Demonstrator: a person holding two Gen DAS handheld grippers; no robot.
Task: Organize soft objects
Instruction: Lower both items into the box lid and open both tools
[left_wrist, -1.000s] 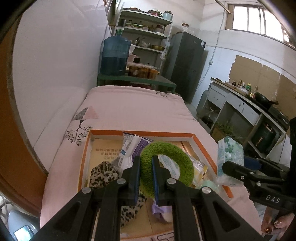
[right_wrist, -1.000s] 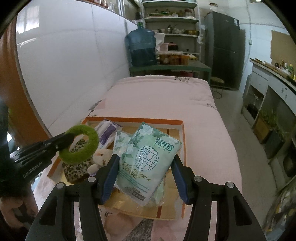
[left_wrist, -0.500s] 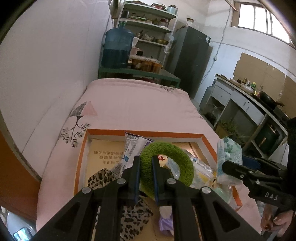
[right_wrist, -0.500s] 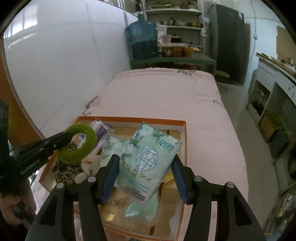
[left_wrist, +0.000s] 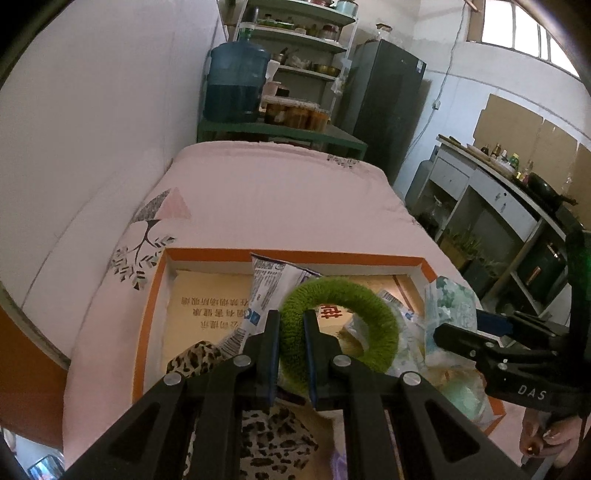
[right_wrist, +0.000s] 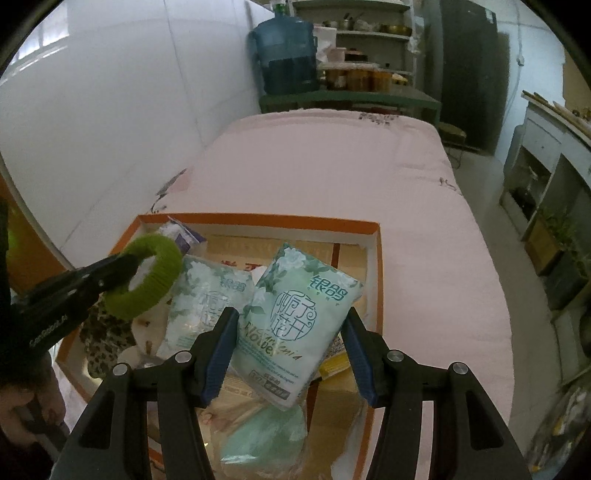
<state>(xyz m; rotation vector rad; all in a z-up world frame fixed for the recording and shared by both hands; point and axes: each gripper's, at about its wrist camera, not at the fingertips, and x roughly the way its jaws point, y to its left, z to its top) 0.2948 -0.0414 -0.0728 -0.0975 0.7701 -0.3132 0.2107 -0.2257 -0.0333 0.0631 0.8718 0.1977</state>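
Note:
My left gripper (left_wrist: 291, 325) is shut on a green fuzzy ring (left_wrist: 373, 314) and holds it above the orange-rimmed box (left_wrist: 147, 295); the ring also shows in the right wrist view (right_wrist: 151, 277). My right gripper (right_wrist: 290, 325) is shut on a pale green tissue pack (right_wrist: 299, 317), held above the box's right part (right_wrist: 378, 258). In the box lie a second tissue pack (right_wrist: 203, 295), a leopard-print soft item (left_wrist: 199, 362), a white and blue packet (left_wrist: 266, 291) and a mint green item (right_wrist: 266, 435).
The box sits on a pink bed (left_wrist: 273, 199) against a white wall. A green bench with a blue water jug (left_wrist: 236, 85), shelves and a dark fridge (left_wrist: 388, 99) stand beyond the bed. A kitchen counter (left_wrist: 498, 184) runs along the right.
Both grippers have risen and moved forward over the box, each still holding its item. More of the box's far rim and the bed shows now.

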